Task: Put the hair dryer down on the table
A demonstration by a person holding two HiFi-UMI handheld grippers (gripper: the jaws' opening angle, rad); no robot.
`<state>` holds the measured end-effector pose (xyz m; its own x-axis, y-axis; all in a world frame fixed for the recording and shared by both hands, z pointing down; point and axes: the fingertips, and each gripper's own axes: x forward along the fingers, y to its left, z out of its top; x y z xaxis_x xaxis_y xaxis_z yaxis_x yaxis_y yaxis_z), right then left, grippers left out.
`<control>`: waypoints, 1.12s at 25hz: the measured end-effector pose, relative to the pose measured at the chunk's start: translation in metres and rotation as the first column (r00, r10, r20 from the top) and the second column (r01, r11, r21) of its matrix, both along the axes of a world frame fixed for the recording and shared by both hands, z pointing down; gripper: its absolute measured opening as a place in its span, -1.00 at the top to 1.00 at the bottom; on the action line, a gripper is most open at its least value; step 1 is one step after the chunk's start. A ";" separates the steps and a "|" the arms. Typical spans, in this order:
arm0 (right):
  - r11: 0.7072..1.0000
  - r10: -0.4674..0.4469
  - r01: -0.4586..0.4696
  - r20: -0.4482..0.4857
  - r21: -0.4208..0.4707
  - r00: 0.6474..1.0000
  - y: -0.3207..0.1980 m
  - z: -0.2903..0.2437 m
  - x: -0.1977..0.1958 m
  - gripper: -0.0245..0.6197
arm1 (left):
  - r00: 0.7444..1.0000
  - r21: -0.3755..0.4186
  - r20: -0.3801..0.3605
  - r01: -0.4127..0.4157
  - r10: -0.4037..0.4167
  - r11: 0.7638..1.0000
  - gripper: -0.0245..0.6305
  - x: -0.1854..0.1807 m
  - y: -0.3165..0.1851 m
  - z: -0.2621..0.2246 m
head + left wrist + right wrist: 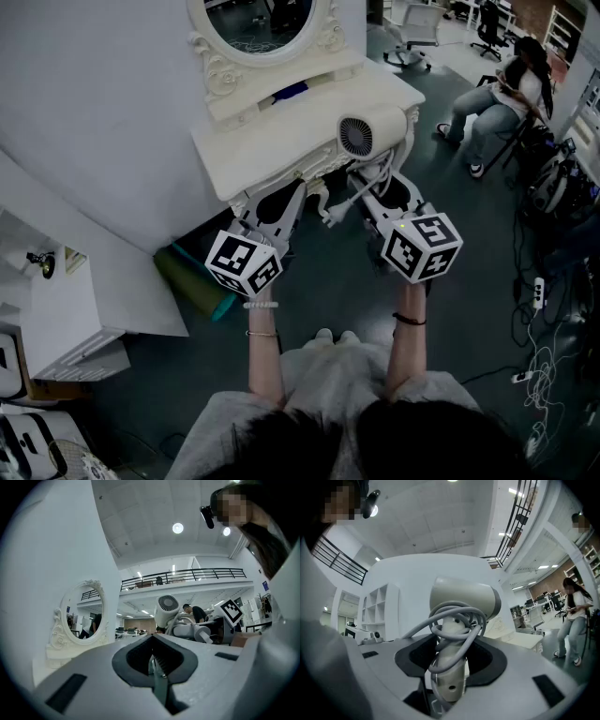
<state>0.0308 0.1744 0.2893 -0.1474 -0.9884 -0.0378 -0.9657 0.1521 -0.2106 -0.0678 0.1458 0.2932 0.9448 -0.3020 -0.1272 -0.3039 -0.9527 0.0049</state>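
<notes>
The white hair dryer (370, 134) hangs over the right end of the white dressing table (272, 150), its round grille facing me. My right gripper (377, 190) is shut on its handle, and the grey cord is looped round the handle (452, 667). In the right gripper view the dryer's body (464, 599) stands upright above the jaws. My left gripper (296, 195) is at the table's front edge, shut with nothing in it; its jaws meet in a thin line (157, 674). The left gripper view also catches the hair dryer (166, 609) to its right.
An oval mirror (262, 23) stands at the back of the table, with a blue item (291, 91) below it. A green roll (192, 281) lies under the table. White shelves (66, 309) are at the left. A seated person (502, 94) and floor cables (539, 356) are at the right.
</notes>
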 end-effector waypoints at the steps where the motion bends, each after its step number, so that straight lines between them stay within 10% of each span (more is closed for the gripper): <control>1: 1.000 -0.002 0.002 0.001 -0.001 1.000 0.001 0.001 0.002 0.35 | 1.000 -0.003 -0.001 0.002 -0.002 1.000 0.91 0.002 0.001 0.001; 28: 0.989 -0.118 0.123 0.060 -0.087 0.991 -0.047 0.039 0.024 0.35 | 0.986 -0.073 0.049 0.161 -0.158 0.984 0.91 0.010 -0.029 0.043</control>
<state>0.0548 0.1270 0.3282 -0.2662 -0.9631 0.0394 -0.9280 0.2450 -0.2806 -0.0576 0.1168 0.3361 0.8877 -0.4568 -0.0585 -0.4536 -0.8892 0.0592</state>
